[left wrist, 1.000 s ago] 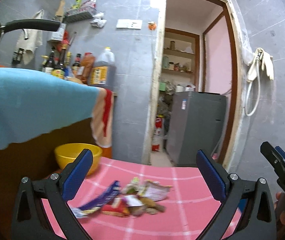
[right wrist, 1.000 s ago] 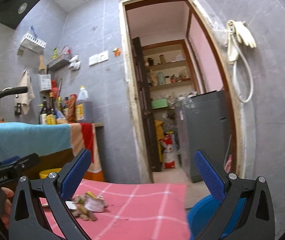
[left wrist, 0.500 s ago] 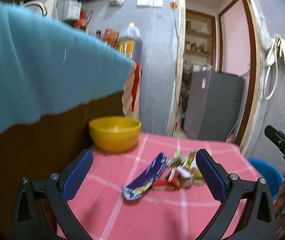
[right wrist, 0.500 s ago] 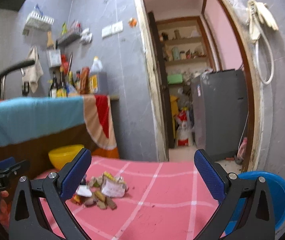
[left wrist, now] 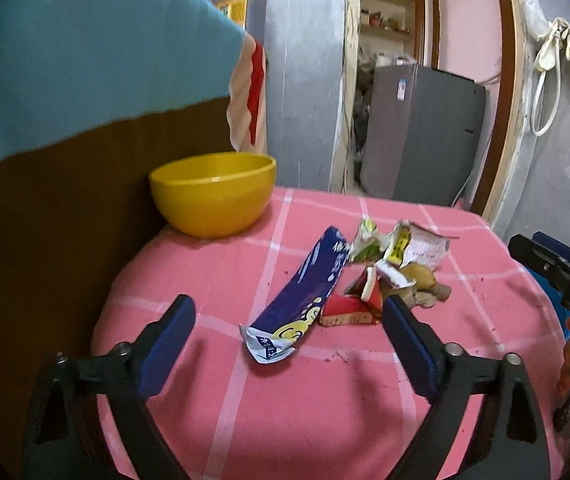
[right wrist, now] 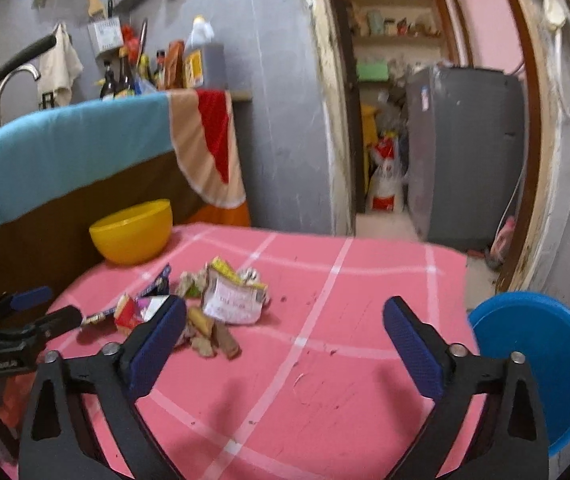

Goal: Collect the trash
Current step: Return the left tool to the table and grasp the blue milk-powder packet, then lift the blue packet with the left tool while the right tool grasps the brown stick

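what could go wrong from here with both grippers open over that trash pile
1. The trash pile is loose: wrappers and small brown scraps touch and overlap, so a pinch may lift one piece and scatter crumbs over the pink cloth.
2. The blue wrapper lies flat, so the left gripper might slide over it.
3. The blue bin sits below the table edge beside the right gripper; dropped pieces could miss it.

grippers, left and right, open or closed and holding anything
Left gripper: open, holding nothing, poised over the blue wrapper.
Right gripper: open, holding nothing, above the pink tablecloth.
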`<act>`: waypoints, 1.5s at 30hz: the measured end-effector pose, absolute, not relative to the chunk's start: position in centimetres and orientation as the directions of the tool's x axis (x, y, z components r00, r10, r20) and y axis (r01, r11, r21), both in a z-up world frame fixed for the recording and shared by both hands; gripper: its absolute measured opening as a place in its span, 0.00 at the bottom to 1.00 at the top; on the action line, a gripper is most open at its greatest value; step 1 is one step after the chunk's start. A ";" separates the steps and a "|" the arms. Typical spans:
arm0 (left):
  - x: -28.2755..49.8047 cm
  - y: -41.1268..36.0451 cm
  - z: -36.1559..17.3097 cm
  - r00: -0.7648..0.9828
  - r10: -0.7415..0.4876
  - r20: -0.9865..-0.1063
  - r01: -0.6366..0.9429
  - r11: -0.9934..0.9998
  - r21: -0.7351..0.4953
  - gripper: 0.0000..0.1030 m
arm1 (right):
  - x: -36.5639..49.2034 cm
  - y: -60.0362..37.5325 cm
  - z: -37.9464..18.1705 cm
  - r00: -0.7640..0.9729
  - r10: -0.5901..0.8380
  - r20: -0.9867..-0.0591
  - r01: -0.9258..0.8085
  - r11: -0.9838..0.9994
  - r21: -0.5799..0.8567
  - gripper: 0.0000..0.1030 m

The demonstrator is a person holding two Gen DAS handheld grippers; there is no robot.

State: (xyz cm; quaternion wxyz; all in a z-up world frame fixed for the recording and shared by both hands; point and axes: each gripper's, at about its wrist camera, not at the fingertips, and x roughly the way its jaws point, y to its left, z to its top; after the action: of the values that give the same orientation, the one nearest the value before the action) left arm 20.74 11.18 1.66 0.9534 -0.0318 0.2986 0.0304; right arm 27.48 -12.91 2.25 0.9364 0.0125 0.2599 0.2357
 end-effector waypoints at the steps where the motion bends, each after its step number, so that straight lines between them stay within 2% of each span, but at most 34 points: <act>1: 21.1 11.3 1.4 0.810 0.032 -0.585 -0.074 0.996 -0.047 0.76 | 27.7 -12.7 2.0 0.742 0.450 -0.497 -0.441 0.886 0.144 0.90; 4: 21.6 11.6 0.9 0.786 0.014 -0.618 -0.064 0.996 -0.058 0.64 | 28.4 -11.7 1.3 0.698 0.464 -0.545 -0.468 0.872 0.142 0.79; 6: 22.0 11.8 0.6 0.772 0.004 -0.635 -0.061 0.996 -0.067 0.58 | 28.8 -11.0 0.9 0.670 0.464 -0.580 -0.484 0.865 0.133 0.68; 9: 22.4 12.0 0.3 0.753 -0.013 -0.658 -0.049 0.996 -0.077 0.47 | 29.6 -9.8 0.0 0.610 0.472 -0.636 -0.515 0.847 0.134 0.57; 12: 22.8 11.8 -0.2 0.728 -0.015 -0.685 -0.040 0.997 -0.064 0.35 | 30.5 -8.8 -0.7 0.561 0.474 -0.678 -0.538 0.832 0.135 0.50; 16: 23.0 11.7 -0.5 0.713 -0.020 -0.701 -0.032 0.998 -0.061 0.34 | 31.0 -7.4 -1.3 0.517 0.467 -0.718 -0.573 0.812 0.116 0.46; 20: 22.9 11.6 -0.8 0.710 -0.022 -0.704 -0.025 0.998 -0.056 0.33 | 31.1 -6.6 -1.6 0.495 0.455 -0.740 -0.593 0.800 0.095 0.37; 24: 22.8 11.4 -0.8 0.706 -0.026 -0.707 -0.022 0.998 -0.058 0.33 | 31.2 -6.7 -1.7 0.467 0.486 -0.739 -0.611 0.781 0.127 0.15; 30: 22.3 10.8 -0.8 0.699 -0.036 -0.714 -0.014 0.998 -0.063 0.32 | 30.6 -7.0 -1.7 0.470 0.497 -0.729 -0.614 0.778 0.135 0.14; 37: 21.0 10.5 -0.6 0.700 -0.060 -0.712 -0.029 0.993 -0.112 0.31 | 29.0 -8.8 -1.3 0.487 0.528 -0.696 -0.593 0.785 0.180 0.13; 45: 19.4 8.9 -0.2 0.691 -0.109 -0.714 -0.019 0.986 -0.169 0.31 | 27.1 -10.1 -1.4 0.470 0.537 -0.700 -0.606 0.773 0.186 0.13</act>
State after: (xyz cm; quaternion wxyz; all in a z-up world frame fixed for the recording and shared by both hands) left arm 19.39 8.89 -0.23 0.9160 -0.0815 0.3920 -0.0246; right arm 27.05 -10.14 -1.35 0.8563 -0.0440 0.3918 0.3337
